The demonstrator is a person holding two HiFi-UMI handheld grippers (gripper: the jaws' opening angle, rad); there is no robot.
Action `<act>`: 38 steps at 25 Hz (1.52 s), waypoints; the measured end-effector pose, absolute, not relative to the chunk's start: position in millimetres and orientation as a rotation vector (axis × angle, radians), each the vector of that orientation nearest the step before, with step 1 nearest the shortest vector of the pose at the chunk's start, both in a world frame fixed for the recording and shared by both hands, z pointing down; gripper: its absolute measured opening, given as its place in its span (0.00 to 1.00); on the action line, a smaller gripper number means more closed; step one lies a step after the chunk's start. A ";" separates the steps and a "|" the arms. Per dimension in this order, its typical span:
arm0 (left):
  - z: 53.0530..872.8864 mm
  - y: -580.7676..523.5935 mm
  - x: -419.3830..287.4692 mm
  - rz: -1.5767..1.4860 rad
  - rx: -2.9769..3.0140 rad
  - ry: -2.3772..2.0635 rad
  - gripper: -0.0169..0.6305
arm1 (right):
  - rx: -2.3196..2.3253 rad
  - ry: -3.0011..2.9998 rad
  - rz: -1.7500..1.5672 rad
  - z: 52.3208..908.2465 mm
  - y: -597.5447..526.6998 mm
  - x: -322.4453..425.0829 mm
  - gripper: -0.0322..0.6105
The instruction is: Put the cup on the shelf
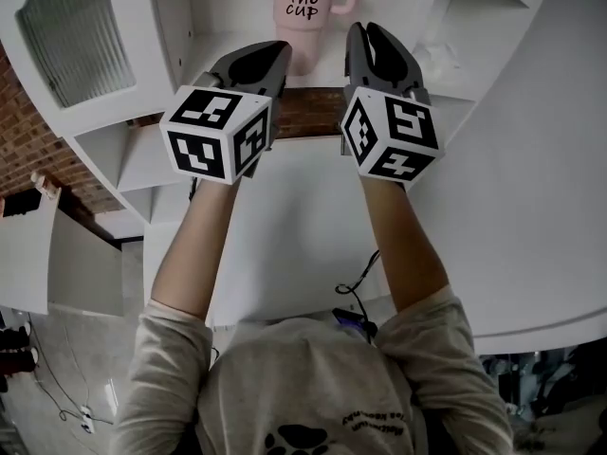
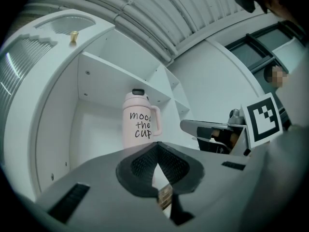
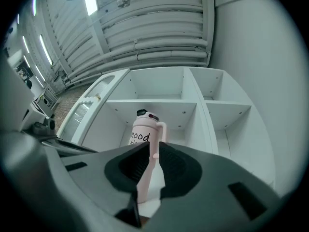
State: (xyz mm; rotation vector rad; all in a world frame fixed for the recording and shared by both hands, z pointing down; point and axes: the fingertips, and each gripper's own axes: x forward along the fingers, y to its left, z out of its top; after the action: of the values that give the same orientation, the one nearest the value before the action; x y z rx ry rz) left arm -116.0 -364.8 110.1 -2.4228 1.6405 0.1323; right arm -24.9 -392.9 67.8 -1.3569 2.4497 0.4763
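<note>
Cup (image 1: 305,8) upright, far in a shelf (image 3: 154,102) bay, seemingly delivered, hence unheld; left gripper (image 1: 258,63) pinched together, right gripper (image 1: 379,53) slightly parted, both empty and nearer.

Head view is looking steeply down; gripper views are looking slightly upward from nearby; all are sharing the cup (image 1: 305,8).

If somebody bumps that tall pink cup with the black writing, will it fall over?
Maybe. The tall pink cup is narrow for its height, so a push near its dark lid would probably tip it. Its smooth sides look stiff but perhaps slippery. The side handle would likely stop it rolling far.
</note>
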 end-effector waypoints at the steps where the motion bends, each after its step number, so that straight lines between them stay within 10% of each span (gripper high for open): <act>1: 114.5 -360.3 -112.1 0.126 -2.418 1.637 0.04 | -1.356 2.457 0.464 74.4 -387.3 -24.1 0.15; 38: 278.6 -238.6 -101.7 0.028 -2.362 1.811 0.04 | -1.473 2.694 0.269 273.8 -262.2 8.3 0.06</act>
State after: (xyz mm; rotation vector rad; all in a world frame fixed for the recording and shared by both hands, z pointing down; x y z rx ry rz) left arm -101.7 -238.6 278.6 -2.3616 1.8114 0.0275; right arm 8.3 -262.2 273.8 -1.4726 2.6939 0.2694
